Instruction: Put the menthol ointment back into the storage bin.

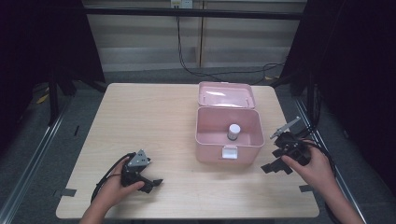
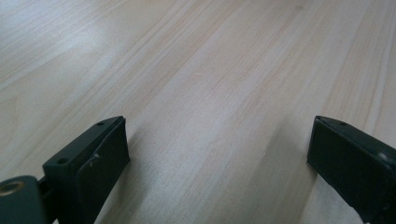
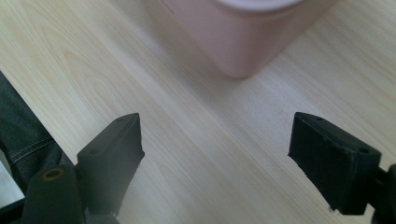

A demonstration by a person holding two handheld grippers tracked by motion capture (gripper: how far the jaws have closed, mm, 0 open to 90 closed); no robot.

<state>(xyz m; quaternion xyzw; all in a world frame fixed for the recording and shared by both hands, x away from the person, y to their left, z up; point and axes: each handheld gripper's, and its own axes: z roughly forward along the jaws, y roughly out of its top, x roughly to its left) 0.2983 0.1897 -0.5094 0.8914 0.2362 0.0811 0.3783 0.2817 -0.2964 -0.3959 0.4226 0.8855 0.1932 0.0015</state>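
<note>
Black left tongs [image 2: 217, 154] gape wide over bare wood, nothing between the jaws; jaw bases cut off by the frame edge. In the high view the left tongs [image 1: 148, 179] sit near the front left of the surface [image 1: 149, 121], mostly covered by the left hand [image 1: 116, 186]. Right tongs [image 3: 215, 154] also wide apart, empty; the pink box [image 3: 243, 32] corner is just ahead of them, top cropped. Dark cloth [image 3: 23, 135] at left edge, hard to identify. From above, the right tongs [image 1: 276, 164] are just right of the box [image 1: 229, 140], not touching. Box lid [image 1: 226, 94] stands open; a small white-capped bottle [image 1: 234, 131] is inside, label unreadable. Right hand [image 1: 313, 165] hides the tool body.
</note>
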